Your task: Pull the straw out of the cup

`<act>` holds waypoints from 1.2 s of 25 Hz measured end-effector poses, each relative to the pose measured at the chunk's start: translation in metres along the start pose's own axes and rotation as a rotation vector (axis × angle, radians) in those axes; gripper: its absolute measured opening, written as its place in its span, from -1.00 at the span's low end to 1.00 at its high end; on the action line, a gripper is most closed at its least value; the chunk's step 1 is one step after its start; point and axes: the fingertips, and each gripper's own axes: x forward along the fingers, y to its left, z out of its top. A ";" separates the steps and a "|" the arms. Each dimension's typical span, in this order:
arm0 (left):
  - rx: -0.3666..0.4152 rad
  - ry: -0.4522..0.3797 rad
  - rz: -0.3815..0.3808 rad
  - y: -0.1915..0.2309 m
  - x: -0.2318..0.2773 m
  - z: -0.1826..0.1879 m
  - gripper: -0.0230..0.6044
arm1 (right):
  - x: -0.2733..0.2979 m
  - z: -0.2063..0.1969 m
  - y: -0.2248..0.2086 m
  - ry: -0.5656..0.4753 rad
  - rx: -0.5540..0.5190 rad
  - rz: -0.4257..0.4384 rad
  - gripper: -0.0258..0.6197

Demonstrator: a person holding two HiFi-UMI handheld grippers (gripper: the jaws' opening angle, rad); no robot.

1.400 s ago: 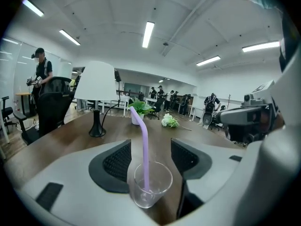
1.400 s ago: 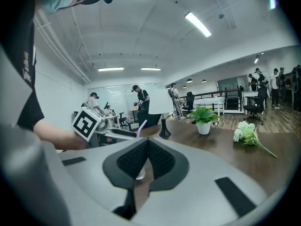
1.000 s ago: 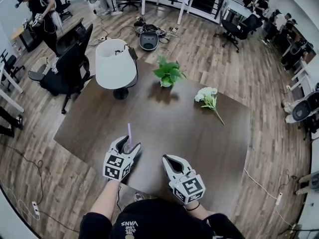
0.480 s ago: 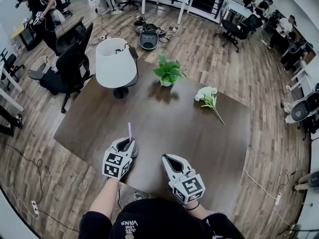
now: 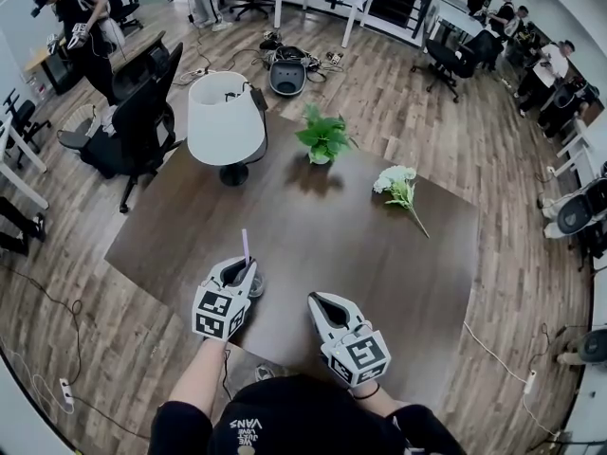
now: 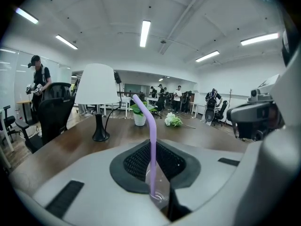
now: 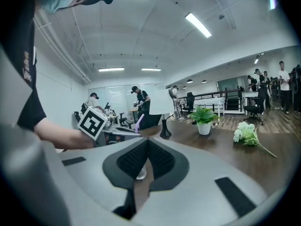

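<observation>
Cup (image 5: 257, 283) mostly buried behind left tongs (image 5: 245, 271) in head view, only a clear sliver peeking out. Purple straw (image 5: 245, 246) sticks up out of it, lower end hard to make out. Left tongs pinching cup near front edge of tabletop (image 5: 313, 221). Right tongs (image 5: 322, 303) pressed together, just beside. Lamp (image 5: 226, 121), potted plant (image 5: 322, 138), white flowers (image 5: 398, 186) sit well back.

The only legible print is on the person's black shirt (image 5: 294, 420), at the bottom edge of the head view: white letters (image 5: 248, 425) that appear to read "VANS", with a smaller line beneath them too small to make out. In the right gripper view the shirt's sleeve (image 7: 21, 93) carries pale print, too blurred to read.
</observation>
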 end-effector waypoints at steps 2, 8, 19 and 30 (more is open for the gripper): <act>0.000 -0.019 0.000 -0.001 -0.004 0.006 -0.79 | -0.001 0.000 0.001 0.000 -0.003 0.003 -0.87; 0.002 -0.099 0.000 -0.004 -0.021 0.034 -0.79 | -0.004 0.005 0.008 -0.006 -0.010 0.015 -0.87; 0.043 -0.182 0.007 -0.011 -0.050 0.068 -0.79 | -0.010 0.006 0.021 -0.020 -0.020 0.032 -0.87; 0.078 -0.261 0.014 -0.022 -0.077 0.098 -0.79 | -0.020 0.009 0.027 -0.033 -0.024 0.033 -0.87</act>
